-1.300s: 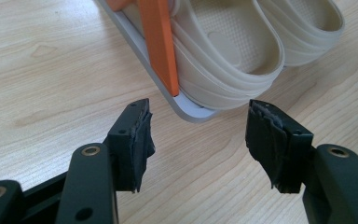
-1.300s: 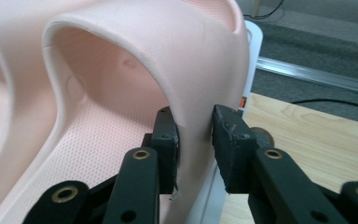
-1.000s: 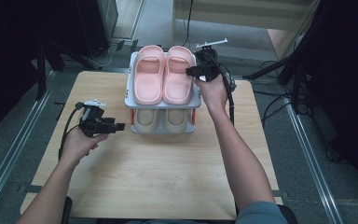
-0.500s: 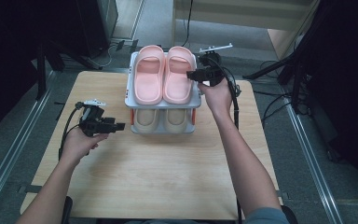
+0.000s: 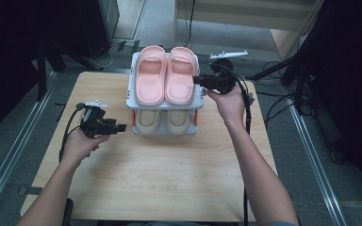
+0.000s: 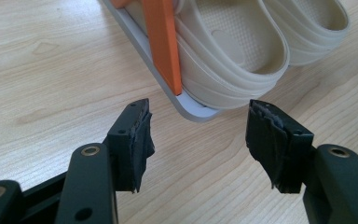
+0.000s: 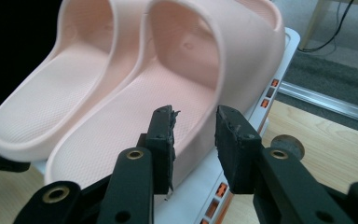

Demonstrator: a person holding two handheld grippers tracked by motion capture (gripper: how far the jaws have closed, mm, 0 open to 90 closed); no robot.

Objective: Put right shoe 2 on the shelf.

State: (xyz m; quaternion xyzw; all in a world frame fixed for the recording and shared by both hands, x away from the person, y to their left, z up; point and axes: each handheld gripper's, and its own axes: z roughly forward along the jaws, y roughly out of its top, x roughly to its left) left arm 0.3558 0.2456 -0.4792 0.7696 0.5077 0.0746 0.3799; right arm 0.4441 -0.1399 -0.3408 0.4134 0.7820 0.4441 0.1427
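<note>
While no writing shows on the rack (image 5: 199,101):
Right gripper (image 5: 197,80): jaws just closing, straddling pink slipper's (image 5: 181,75) edge, not clamped.
Left gripper (image 5: 122,127): released, beside beige slippers (image 5: 165,121).

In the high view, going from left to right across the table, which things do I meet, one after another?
Left gripper → left pink slipper → right pink slipper → right gripper.

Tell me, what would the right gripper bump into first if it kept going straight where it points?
Most likely the nearer pink slipper on the rack's top shelf. The right gripper points at its outer side edge, with the jaws partly open and nothing between them. Depth is hard to judge.
</note>
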